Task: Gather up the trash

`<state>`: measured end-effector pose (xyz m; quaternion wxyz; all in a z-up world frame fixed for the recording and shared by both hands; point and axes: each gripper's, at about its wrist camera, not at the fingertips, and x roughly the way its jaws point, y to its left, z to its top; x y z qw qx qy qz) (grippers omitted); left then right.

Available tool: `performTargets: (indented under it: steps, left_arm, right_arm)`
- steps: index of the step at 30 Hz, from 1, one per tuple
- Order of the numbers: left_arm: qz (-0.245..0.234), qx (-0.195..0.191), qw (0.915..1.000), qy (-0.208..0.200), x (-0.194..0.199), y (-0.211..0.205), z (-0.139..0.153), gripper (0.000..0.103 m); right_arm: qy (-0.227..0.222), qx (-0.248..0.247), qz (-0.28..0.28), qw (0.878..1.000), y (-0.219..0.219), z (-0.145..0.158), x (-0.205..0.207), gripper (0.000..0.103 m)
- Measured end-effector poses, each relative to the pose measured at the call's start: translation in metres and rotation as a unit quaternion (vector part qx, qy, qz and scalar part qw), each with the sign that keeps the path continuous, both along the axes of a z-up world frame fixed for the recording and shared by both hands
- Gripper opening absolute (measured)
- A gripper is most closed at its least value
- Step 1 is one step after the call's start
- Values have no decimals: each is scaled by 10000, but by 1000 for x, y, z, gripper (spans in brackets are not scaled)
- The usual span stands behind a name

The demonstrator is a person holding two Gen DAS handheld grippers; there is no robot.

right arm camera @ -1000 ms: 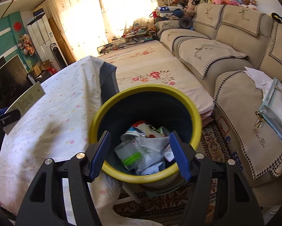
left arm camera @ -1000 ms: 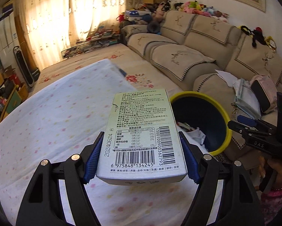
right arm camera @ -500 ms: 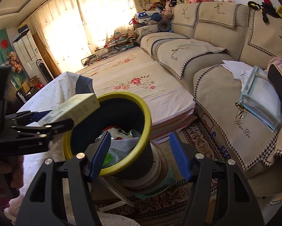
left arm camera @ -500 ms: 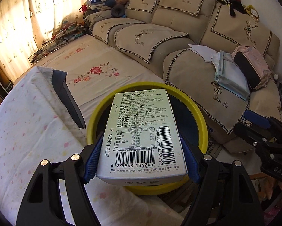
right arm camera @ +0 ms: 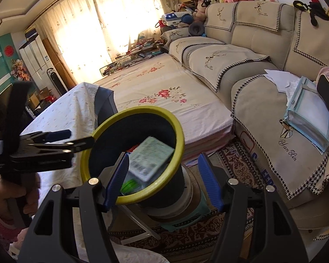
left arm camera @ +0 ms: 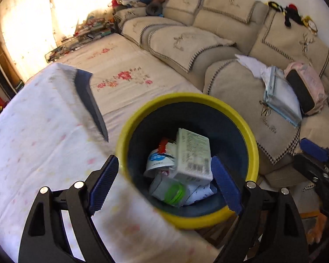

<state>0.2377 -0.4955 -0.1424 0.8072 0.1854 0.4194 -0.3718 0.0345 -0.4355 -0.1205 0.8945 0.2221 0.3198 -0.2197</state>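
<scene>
The pale green drink carton (left arm camera: 191,154) lies inside the yellow-rimmed dark bin (left arm camera: 250,140), on top of other trash: a white cup, a clear tub with a green lid (left arm camera: 175,194) and crumpled paper. My left gripper (left arm camera: 164,183) is open and empty, above the bin's near rim. In the right wrist view the carton (right arm camera: 151,157) shows inside the bin (right arm camera: 177,153). My right gripper (right arm camera: 162,182) is open and empty beside the bin. The left gripper (right arm camera: 61,141) shows there, over the bin's left rim.
A table with a white dotted cloth (left arm camera: 39,135) stands left of the bin. A floral mattress (right arm camera: 164,100) lies behind it. A beige sofa (right arm camera: 263,65) with papers and a pink bag (left arm camera: 304,87) runs along the right. The bin stands on a stool over a patterned rug (right arm camera: 236,160).
My left gripper opened and let go of the carton, which dropped into the bin. The right gripper drew back a little to the right of the bin.
</scene>
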Motion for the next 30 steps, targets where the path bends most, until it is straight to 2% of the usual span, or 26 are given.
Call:
performTargets:
  steps: [2,6,10,13,15,18,24,28,30]
  left_arm:
    - [119,-237,9996,-136,-8,28,15,93]
    - [482,-647,9936,-795,-34,101,52,98]
    - [983,-868,9835,-1246,-60,173,76,98]
    - [1476,-977,9732,-1466,-72,225,86,98]
    - [1902,-904,9636,-1648,-81,259,89,98]
    - [2398,-897,9517,-1693,-92,306,94,98]
    - [2994,-1046,9305,-1832,-128,382,103,98]
    - [3244,-1165,9178,-1971,-157,418,111,98]
    - [3283,-1244,9150,-1990,-170,424,115,98]
  right_arm:
    - [9,-19,104,9999,8,1,3,64]
    - [31,-101,399,9991,30,5,14,65]
    - [-33,-248,790,9966,62,15,28,67]
    - [-98,-405,1057,9935,86,25,35,68]
    - [-111,-504,1213,9913,100,31,40,70]
    - [-159,-631,1401,9880,120,38,42,73]
    - [-215,-989,1652,9811,156,56,37,82]
    - [-283,-1298,1763,9753,181,70,25,89]
    - [-340,-1395,1806,9730,192,75,18,90]
